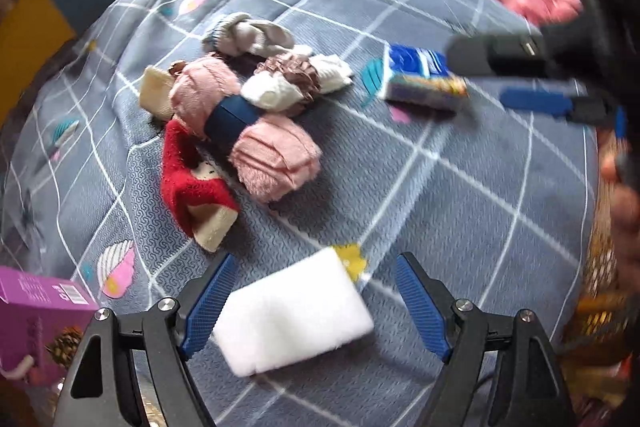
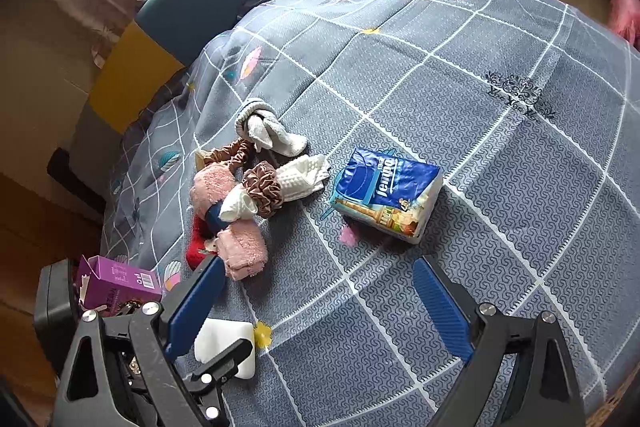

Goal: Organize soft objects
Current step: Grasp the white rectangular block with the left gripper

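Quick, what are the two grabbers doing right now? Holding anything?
Left gripper: open, holding nothing; the white sponge lies between its fingers on the bed.
Right gripper: open and empty, above the bedspread.

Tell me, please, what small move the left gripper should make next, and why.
Probably ease the left gripper forward and close on the white sponge. It is open and the sponge lies between its fingers on the blue quilt, not yet gripped. The open right gripper holds nothing and hangs short of the tissue pack.
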`<state>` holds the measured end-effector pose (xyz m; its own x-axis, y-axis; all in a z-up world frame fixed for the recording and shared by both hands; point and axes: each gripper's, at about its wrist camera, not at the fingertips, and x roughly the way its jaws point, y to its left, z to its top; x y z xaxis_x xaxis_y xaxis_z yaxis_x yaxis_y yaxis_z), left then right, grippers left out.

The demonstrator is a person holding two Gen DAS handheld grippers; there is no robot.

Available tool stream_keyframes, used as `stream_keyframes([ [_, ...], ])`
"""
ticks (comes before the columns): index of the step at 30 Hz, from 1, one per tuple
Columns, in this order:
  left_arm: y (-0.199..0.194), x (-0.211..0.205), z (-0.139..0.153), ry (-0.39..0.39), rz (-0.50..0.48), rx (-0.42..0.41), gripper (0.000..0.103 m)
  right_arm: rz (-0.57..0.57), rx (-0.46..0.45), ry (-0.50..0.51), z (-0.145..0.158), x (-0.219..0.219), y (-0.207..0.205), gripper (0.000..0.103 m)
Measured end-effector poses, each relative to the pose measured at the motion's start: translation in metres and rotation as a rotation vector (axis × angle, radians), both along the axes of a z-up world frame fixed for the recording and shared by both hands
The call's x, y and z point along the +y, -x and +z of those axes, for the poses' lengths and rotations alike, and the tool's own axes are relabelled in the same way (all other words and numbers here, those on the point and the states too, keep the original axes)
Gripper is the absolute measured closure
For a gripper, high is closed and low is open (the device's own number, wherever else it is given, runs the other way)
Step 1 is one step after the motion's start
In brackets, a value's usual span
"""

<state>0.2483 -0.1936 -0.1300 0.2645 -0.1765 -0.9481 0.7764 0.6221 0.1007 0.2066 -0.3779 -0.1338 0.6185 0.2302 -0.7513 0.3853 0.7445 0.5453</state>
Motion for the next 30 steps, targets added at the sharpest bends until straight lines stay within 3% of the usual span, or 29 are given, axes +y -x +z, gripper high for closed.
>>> stream_keyframes([
  [2,0.006,0.001,0.002,-0.055,-0.061,-0.014,0.020,0.004,0.001,-0.002,0.000,0.001,0.000,0.007],
  [6,0.012,0.002,0.000,-0.134,-0.149,0.039,0.020,0.009,0.007,0.001,0.000,0.001,-0.001,0.007],
  [11,0.019,-0.002,-0.029,-0.308,-0.251,0.042,0.020,0.003,0.014,-0.008,-0.002,0.000,0.000,0.007],
  [13,0.019,-0.003,-0.038,-0.338,-0.269,0.025,0.020,-0.005,0.013,-0.015,-0.003,-0.002,0.001,0.007],
  [19,0.003,-0.004,-0.045,-0.272,-0.226,0.056,0.019,-0.045,0.005,-0.039,-0.003,-0.010,0.004,0.007],
  [22,-0.001,-0.002,-0.044,-0.242,-0.197,0.075,0.025,-0.070,-0.003,-0.044,-0.003,-0.014,0.006,0.007],
  [26,0.000,-0.004,-0.038,-0.229,-0.184,0.058,0.044,-0.114,-0.020,-0.042,-0.001,-0.021,0.010,0.007],
  [30,0.000,-0.005,-0.020,-0.165,-0.154,0.044,0.064,-0.181,-0.038,-0.045,0.000,-0.030,0.018,0.008],
])
